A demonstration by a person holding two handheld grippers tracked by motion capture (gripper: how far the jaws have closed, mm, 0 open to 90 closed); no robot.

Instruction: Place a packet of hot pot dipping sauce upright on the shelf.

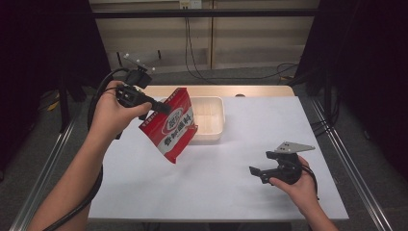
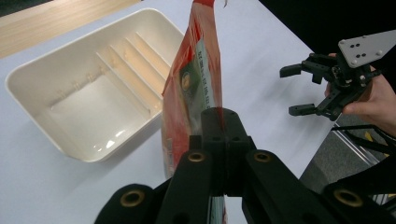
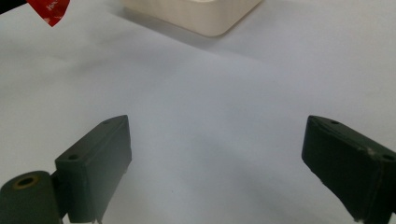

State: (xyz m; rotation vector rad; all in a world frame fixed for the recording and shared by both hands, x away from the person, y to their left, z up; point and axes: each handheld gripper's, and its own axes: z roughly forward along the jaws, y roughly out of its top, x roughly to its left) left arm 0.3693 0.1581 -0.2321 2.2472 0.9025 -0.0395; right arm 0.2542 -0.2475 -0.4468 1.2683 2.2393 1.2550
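The left tongs (image 1: 161,108) pinch the top edge of a red, glossy plastic snack pouch with white lettering (image 1: 171,126), which hangs tilted below them, clear of the white desk (image 1: 231,163). Just beyond the pouch sits a cream rectangular plastic tray with ribbed dividers (image 2: 88,88), empty. The pouch looks light and thin, soft enough to sway and crumple, with a slick film; the flat sealed edge that the tongs grip is likely the surest hold, since the puffed body would probably slip or crush. The left forearm reaches forward with the hand raised. The right tongs (image 1: 257,172) hover low over the desk, well apart from the pouch, jaws spread wide and holding nothing.
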